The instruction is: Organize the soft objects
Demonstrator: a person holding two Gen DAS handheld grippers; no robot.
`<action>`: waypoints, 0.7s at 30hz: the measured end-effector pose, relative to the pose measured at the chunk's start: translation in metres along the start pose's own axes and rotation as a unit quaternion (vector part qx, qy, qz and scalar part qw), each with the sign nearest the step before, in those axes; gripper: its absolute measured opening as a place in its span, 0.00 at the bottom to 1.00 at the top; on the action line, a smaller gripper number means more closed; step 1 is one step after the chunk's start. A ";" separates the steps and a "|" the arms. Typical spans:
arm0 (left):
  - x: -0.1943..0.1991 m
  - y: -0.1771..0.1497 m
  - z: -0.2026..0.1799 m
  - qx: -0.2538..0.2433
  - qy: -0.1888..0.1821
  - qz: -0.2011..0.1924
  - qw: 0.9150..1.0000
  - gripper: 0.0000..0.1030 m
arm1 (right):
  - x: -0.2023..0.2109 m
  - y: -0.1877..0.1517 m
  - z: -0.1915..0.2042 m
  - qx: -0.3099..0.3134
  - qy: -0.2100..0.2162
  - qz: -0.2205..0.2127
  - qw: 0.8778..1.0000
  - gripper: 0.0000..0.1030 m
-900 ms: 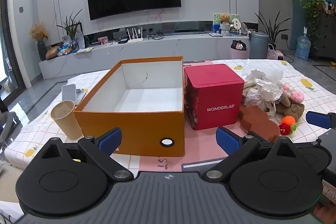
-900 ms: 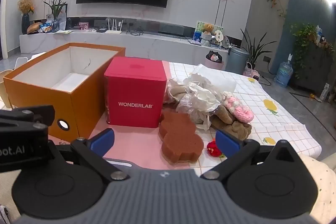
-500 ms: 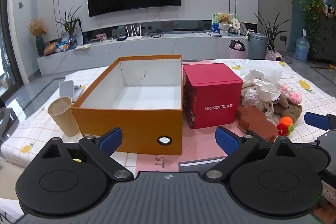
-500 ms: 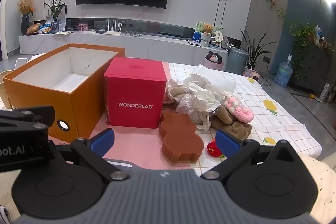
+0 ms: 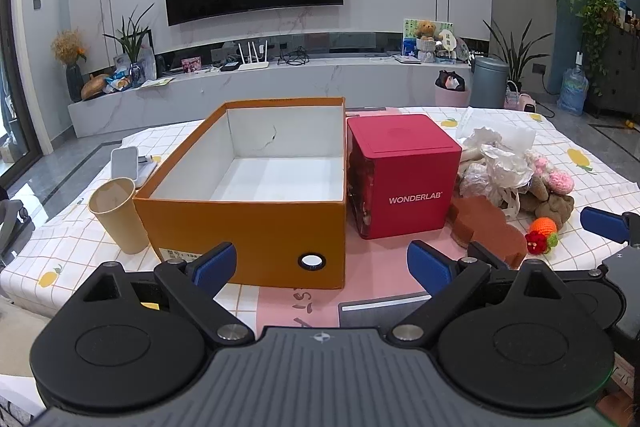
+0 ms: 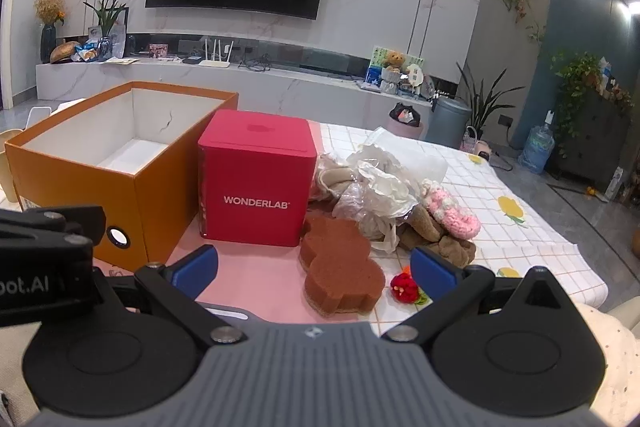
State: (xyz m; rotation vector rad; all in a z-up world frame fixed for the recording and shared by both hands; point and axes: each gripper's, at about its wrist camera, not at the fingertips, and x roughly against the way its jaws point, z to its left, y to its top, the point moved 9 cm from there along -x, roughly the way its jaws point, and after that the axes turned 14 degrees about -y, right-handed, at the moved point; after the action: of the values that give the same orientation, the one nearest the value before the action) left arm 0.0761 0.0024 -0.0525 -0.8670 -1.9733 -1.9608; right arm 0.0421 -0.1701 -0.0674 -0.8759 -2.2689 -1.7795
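Nearest, the left gripper and the right gripper both hover over the table's near edge with jaws spread wide and nothing between them. Just ahead of the right one lies a brown bear-shaped sponge on the checked tablecloth, with a small red crocheted strawberry just to its right. The sponge looks light and springy; a pinch across its narrow waist should hold. Behind it sits the heap of soft things: crumpled plastic bags, a pink knitted piece and brown plush, all limp, light and likely to snag one another. Left of the heap a red WONDERLAB box stands between it and the open, empty orange box, so carries probably must pass over it. A paper cup stands at the far left.
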 end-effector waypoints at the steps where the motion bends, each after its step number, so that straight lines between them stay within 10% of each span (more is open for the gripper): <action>1: -0.001 0.000 0.000 0.001 0.000 0.001 1.000 1.00 | 0.000 0.000 0.000 0.001 -0.001 0.000 1.000 0.97; 21: -0.003 -0.004 0.002 0.013 -0.002 0.012 1.000 1.00 | 0.002 -0.001 -0.002 0.011 -0.015 -0.006 1.000 0.97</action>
State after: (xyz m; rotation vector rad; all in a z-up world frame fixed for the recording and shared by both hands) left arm 0.0770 0.0040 -0.0576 -0.8854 -1.9775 -1.9167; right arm 0.0391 -0.1710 -0.0669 -0.8934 -2.3121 -1.7534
